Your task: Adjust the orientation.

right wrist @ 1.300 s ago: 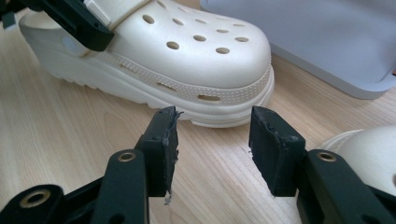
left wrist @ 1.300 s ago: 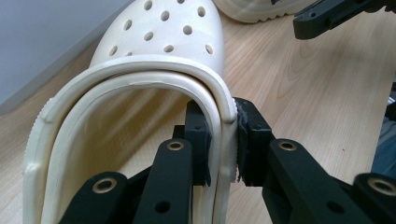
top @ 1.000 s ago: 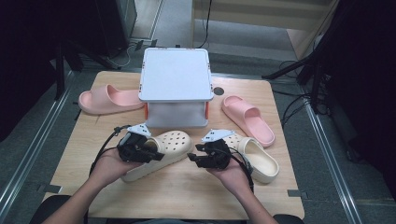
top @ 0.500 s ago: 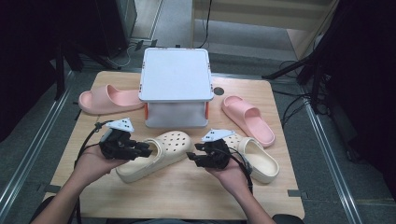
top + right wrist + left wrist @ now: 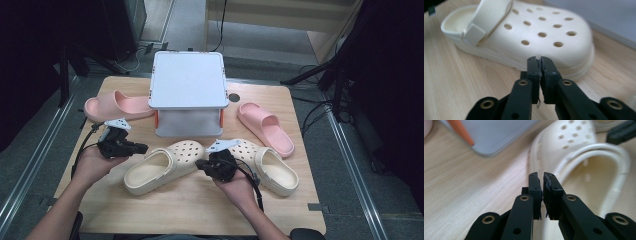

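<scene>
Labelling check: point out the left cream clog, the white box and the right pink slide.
left cream clog (image 5: pixel 162 170), high view, heel opening rim.
white box (image 5: pixel 188 80), high view, middle of lid.
right pink slide (image 5: pixel 265 128), high view, strap.

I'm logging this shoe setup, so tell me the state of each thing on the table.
Left tongs: shut, empty.
Right tongs: shut, empty.
Left cream clog: upright, free.
Right cream clog: upright, free.
Pink slides: flat, apart.
Grey box: lid on.

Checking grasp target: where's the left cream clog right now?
In the high view the left cream clog lies on the table in front of the white box, between the left hand-held gripper and the right hand-held gripper, untouched.
</scene>
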`<state>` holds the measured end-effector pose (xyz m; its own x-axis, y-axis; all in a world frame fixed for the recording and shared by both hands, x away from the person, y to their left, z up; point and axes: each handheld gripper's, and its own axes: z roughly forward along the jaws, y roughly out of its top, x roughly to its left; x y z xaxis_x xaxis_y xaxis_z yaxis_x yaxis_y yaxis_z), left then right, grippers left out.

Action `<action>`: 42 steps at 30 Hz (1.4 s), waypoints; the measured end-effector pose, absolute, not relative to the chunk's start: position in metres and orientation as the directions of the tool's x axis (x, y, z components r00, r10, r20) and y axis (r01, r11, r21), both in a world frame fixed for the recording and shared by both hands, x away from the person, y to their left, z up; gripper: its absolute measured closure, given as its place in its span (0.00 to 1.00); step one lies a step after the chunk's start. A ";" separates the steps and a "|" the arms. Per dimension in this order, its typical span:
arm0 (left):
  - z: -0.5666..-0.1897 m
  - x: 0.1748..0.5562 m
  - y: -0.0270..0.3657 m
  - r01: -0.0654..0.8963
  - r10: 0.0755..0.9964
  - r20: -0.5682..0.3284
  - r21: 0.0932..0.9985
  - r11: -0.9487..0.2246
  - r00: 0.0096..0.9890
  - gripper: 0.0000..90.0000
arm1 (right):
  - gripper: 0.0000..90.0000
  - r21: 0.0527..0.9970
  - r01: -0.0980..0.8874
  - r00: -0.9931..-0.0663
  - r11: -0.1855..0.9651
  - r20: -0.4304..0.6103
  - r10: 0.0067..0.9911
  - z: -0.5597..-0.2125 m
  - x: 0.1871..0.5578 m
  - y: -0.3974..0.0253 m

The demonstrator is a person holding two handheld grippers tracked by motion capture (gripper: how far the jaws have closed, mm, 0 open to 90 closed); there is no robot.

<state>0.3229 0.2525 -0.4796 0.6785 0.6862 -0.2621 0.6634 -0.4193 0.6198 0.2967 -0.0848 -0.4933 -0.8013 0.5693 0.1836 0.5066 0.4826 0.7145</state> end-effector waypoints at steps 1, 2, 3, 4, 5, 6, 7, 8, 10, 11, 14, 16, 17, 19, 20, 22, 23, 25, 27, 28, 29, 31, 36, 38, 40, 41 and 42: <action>-0.483 0.324 0.252 0.673 0.685 -0.275 0.610 -0.418 0.675 0.94 | 0.99 0.708 0.505 -0.804 0.493 0.180 0.566 -0.495 0.296 -0.082; -0.485 0.325 0.251 0.690 0.683 -0.300 0.595 -0.412 0.666 0.94 | 0.99 0.713 0.498 -0.805 0.494 0.166 0.570 -0.497 0.295 -0.080; -0.487 0.325 0.250 0.696 0.690 -0.301 0.593 -0.404 0.658 0.95 | 0.99 0.713 0.497 -0.804 0.494 0.165 0.571 -0.498 0.295 -0.078; -0.487 0.324 0.249 0.693 0.689 -0.300 0.597 -0.405 0.660 0.96 | 0.99 0.712 0.496 -0.803 0.496 0.161 0.573 -0.498 0.295 -0.076; -0.486 0.323 0.250 0.691 0.688 -0.300 0.603 -0.400 0.660 0.96 | 0.99 0.709 0.503 -0.799 0.495 0.162 0.579 -0.499 0.295 -0.074; -0.486 0.323 0.250 0.694 0.685 -0.311 0.604 -0.393 0.659 0.96 | 0.99 0.707 0.503 -0.799 0.498 0.160 0.580 -0.500 0.296 -0.074; -0.486 0.322 0.250 0.692 0.686 -0.308 0.606 -0.392 0.659 0.96 | 0.99 0.705 0.504 -0.798 0.499 0.160 0.581 -0.501 0.297 -0.073; -0.487 0.321 0.250 0.692 0.686 -0.309 0.607 -0.391 0.658 0.96 | 0.99 0.706 0.507 -0.796 0.495 0.163 0.583 -0.501 0.298 -0.073; -0.488 0.320 0.250 0.695 0.684 -0.315 0.603 -0.391 0.658 0.96 | 0.99 0.706 0.508 -0.797 0.493 0.168 0.580 -0.501 0.300 -0.074; -0.490 0.318 0.249 0.695 0.683 -0.313 0.599 -0.397 0.660 0.96 | 0.98 0.706 0.509 -0.798 0.492 0.172 0.578 -0.502 0.301 -0.074; -0.491 0.313 0.246 0.687 0.683 -0.293 0.594 -0.419 0.669 0.96 | 0.98 0.708 0.511 -0.796 0.487 0.175 0.580 -0.502 0.303 -0.074; -0.492 0.311 0.245 0.692 0.681 -0.303 0.591 -0.414 0.666 0.95 | 0.98 0.710 0.510 -0.797 0.486 0.178 0.577 -0.502 0.305 -0.075; -0.493 0.309 0.246 0.699 0.680 -0.318 0.591 -0.402 0.660 0.95 | 0.98 0.708 0.514 -0.794 0.485 0.180 0.580 -0.502 0.306 -0.075; -0.493 0.306 0.245 0.702 0.675 -0.335 0.597 -0.387 0.657 0.95 | 0.98 0.711 0.513 -0.795 0.481 0.181 0.579 -0.503 0.309 -0.074; -0.494 0.305 0.245 0.701 0.671 -0.339 0.600 -0.386 0.659 0.95 | 0.97 0.712 0.512 -0.794 0.481 0.179 0.581 -0.503 0.310 -0.074; -0.494 0.302 0.245 0.701 0.665 -0.352 0.609 -0.371 0.658 0.95 | 0.97 0.710 0.516 -0.792 0.480 0.183 0.582 -0.503 0.311 -0.072; -0.493 0.300 0.244 0.703 0.666 -0.354 0.608 -0.370 0.657 0.95 | 0.97 0.711 0.514 -0.794 0.481 0.181 0.580 -0.503 0.313 -0.072; -0.494 0.296 0.243 0.698 0.666 -0.348 0.614 -0.369 0.659 0.95 | 0.97 0.711 0.512 -0.796 0.483 0.180 0.578 -0.502 0.315 -0.071; -0.493 0.293 0.242 0.696 0.666 -0.344 0.613 -0.374 0.662 0.95 | 0.97 0.707 0.521 -0.791 0.478 0.190 0.581 -0.502 0.317 -0.070; -0.493 0.291 0.241 0.696 0.667 -0.345 0.614 -0.371 0.660 0.95 | 0.97 0.709 0.518 -0.793 0.479 0.189 0.579 -0.502 0.319 -0.069; -0.493 0.289 0.241 0.693 0.666 -0.342 0.615 -0.375 0.663 0.95 | 0.97 0.708 0.521 -0.791 0.476 0.193 0.580 -0.502 0.320 -0.069; -0.493 0.286 0.239 0.695 0.667 -0.343 0.614 -0.373 0.661 0.94 | 0.97 0.706 0.525 -0.790 0.474 0.197 0.581 -0.502 0.322 -0.068; -0.493 0.278 0.234 0.689 0.668 -0.331 0.616 -0.382 0.666 0.94 | 0.97 0.698 0.529 -0.790 0.482 0.200 0.579 -0.501 0.328 -0.067; -0.492 0.275 0.232 0.685 0.680 -0.311 0.619 -0.384 0.663 0.94 | 0.97 0.698 0.519 -0.800 0.493 0.194 0.569 -0.500 0.331 -0.066; -0.492 0.272 0.232 0.684 0.688 -0.303 0.622 -0.381 0.659 0.94 | 0.97 0.695 0.508 -0.810 0.508 0.186 0.555 -0.499 0.333 -0.064; -0.492 0.271 0.232 0.684 0.687 -0.304 0.622 -0.381 0.660 0.94 | 0.97 0.693 0.505 -0.816 0.514 0.189 0.546 -0.499 0.334 -0.063; -0.492 0.271 0.232 0.686 0.690 -0.306 0.623 -0.376 0.656 0.94 | 0.97 0.690 0.505 -0.822 0.518 0.201 0.534 -0.497 0.335 -0.063</action>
